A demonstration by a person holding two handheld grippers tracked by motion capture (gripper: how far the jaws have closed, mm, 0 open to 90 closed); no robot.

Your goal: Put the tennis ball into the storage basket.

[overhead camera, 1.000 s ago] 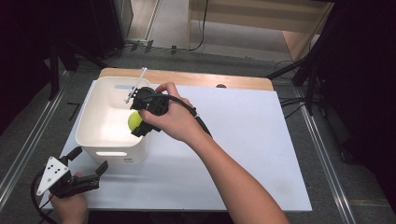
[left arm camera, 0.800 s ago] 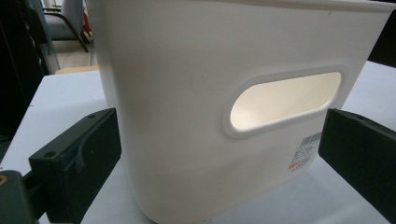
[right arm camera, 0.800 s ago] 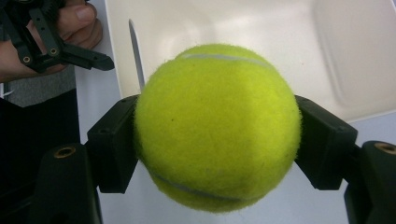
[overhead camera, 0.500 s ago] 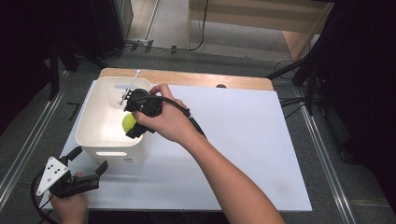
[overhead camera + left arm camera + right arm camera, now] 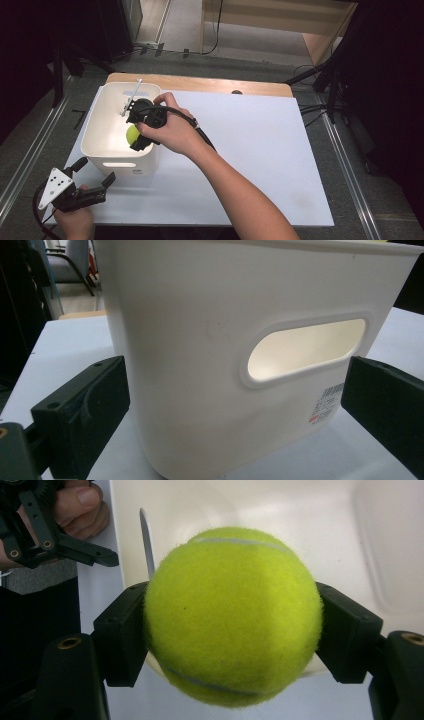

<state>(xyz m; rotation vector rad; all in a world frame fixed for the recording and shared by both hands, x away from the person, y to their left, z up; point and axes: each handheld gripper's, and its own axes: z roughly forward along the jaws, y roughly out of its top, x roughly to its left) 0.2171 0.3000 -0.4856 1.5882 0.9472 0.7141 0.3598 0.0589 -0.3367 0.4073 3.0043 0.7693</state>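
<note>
The tabletop [image 5: 260, 150] is a wide white sheet laid over a wooden board whose bare edge runs along the far side, with dark floor and metal rails around it. On the left part of the sheet stands a white plastic bin [image 5: 102, 150], open at the top, with an oval handle slot in its near wall and another in its far wall; in the left gripper view the same near wall [image 5: 200, 365] stands close, the slot glowing pale and a small barcode label low at its right. A person's right forearm reaches in from the bottom edge of the high view and slants up to the bin, where the hand holds the right tool [image 5: 136, 137] over the bin's right rim, pointing down into it. That tool is clenched on a yellow-green tennis ball [image 5: 132, 134], which hangs within the bin's opening near the right wall; the right gripper view shows the ball [image 5: 232, 615] pinched on both sides by the black jaws, with the bin's pale inside behind it. The left tool [image 5: 97, 175] sits at the near left corner of the sheet, just in front of the bin, held low in the left hand, its jaws spread wide and grasping nothing, one to each side of the bin's near wall without touching it.
</note>
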